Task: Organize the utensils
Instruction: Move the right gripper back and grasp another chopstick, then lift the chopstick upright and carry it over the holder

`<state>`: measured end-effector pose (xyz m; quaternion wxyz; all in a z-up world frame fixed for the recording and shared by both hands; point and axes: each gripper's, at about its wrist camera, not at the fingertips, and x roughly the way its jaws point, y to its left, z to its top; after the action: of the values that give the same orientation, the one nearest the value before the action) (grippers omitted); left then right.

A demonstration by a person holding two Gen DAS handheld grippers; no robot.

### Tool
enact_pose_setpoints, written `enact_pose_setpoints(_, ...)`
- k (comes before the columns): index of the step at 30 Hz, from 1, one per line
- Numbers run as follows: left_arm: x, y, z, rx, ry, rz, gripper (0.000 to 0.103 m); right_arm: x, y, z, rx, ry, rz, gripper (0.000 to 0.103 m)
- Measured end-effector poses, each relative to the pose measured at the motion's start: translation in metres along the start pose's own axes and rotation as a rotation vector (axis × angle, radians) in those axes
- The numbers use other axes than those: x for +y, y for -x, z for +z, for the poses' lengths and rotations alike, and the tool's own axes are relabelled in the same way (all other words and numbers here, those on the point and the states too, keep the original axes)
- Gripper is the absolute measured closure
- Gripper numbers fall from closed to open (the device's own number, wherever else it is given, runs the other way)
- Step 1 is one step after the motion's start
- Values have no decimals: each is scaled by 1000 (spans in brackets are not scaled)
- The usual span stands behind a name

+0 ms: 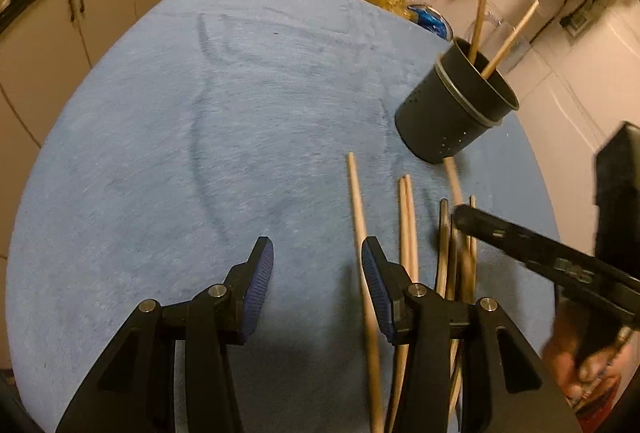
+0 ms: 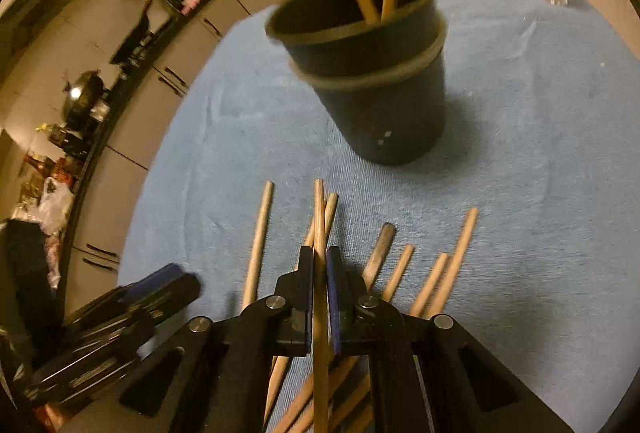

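The right gripper (image 2: 319, 297) has its jaws pinching one pale wooden chopstick (image 2: 319, 217) above a scatter of loose wooden chopsticks (image 2: 259, 237) on the blue-cloth-covered table (image 2: 520, 193). The left gripper (image 1: 317, 285) hangs with jaws spread and empty. Beyond stands a dark perforated plastic utensil holder (image 2: 372, 81), apparently holding two chopsticks.

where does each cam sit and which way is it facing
Left wrist: on the open left gripper, angled down at the blue cloth-covered table; part of a hand shows bottom right.
Right wrist: on the right gripper, angled down, shut on a wooden chopstick.
Both show the black perforated utensil cup and the loose wooden chopsticks.
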<state>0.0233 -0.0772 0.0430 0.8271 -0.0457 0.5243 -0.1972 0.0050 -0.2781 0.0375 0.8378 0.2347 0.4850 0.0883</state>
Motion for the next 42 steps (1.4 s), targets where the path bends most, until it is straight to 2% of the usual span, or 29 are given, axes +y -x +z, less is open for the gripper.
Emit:
enact_pose_setpoints(5, -19, -28, 16, 67, -20, 32, 59, -19, 29, -7, -51, -35, 26, 96)
enact_pose_setpoints(8, -34, -36, 21, 60, -75, 135, 73, -27, 38, -12, -62, -51, 36, 96)
enact_pose_setpoints(10, -42, -41, 22, 65, -100, 189, 95, -30, 42, -13, -70, -57, 41, 96)
enact_pose_setpoints(13, -45, -41, 22, 54, -111, 223, 97, -34, 50, -14, -85, -60, 51, 96)
enact_pose_setpoints(17, -39, -29, 17, 33, -92, 161, 97, -35, 64, -17, -115, -53, 55, 96)
enact_pose_setpoints(23, -43, 22, 13, -109, -99, 105, 97, -25, 83, -18, -178, -43, 57, 96)
enact_pose_setpoints(28, -51, 71, 9, -232, -114, 63, 97, -10, 109, -21, -267, -8, 61, 96)
enact_pose_setpoints(32, -57, 98, 7, -295, -124, 43, 97, 0, 126, -26, -329, 11, 59, 96)
enact_pose_setpoints(42, -58, 138, 0, -365, -137, 4, 97, 9, 153, -35, -410, 24, 49, 96)
